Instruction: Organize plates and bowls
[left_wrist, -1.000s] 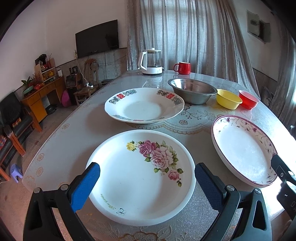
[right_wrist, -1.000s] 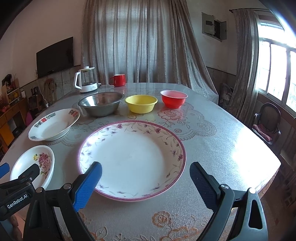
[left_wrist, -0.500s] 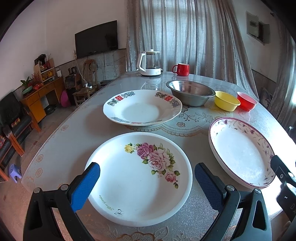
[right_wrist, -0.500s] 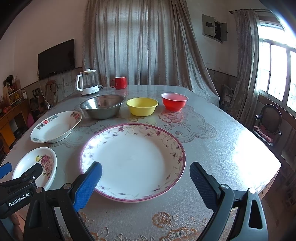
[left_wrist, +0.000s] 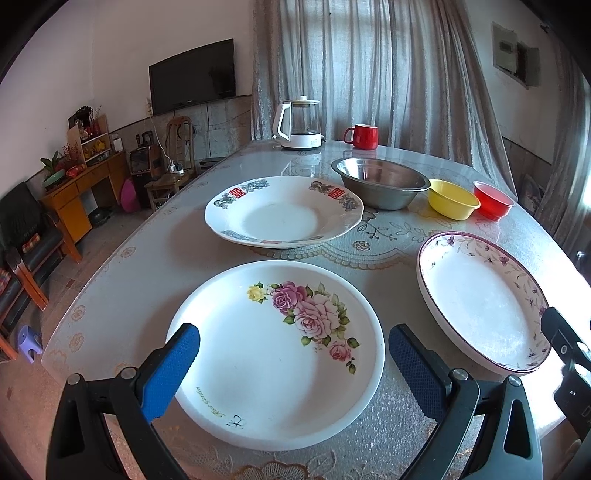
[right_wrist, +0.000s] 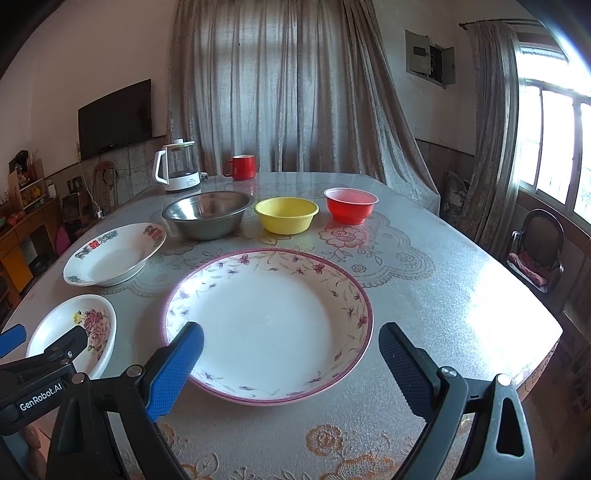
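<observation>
Plates and bowls lay spread singly over the round table (right_wrist: 461, 280), none yet stacked. The rose-printed plate (left_wrist: 277, 350) sat nearest the table's left front edge, directly ahead of the left gripper (left_wrist: 291, 354), whose blue-padded jaws stood released, wide apart and empty, with the plate's near rim between them but not touched. The purple-rimmed floral plate (right_wrist: 269, 325) lay just to the right of it, apart from it, and the right gripper (right_wrist: 291, 354) hung over its near rim in the same way, jaws spread and grasping nothing. Each tool seemed lined up on its own plate so that either rim could be pinched from the front.

Farther back stood the plate with red characters on its rim (left_wrist: 284, 212), near the steel bowl (right_wrist: 208, 214). The steel bowl, the yellow bowl (right_wrist: 286, 214) and the red bowl (right_wrist: 351, 205) formed a row, close together, apparently ordered from largest to smallest, which would suit nesting them. A glass kettle (right_wrist: 177, 170) and a red mug (right_wrist: 242, 167) stood behind, well apart from the dishes.

By my judgement the sorting had not begun. The plates looked glazed and slick, with shallow rims lying close to the cloth, so a pinch might slip.
</observation>
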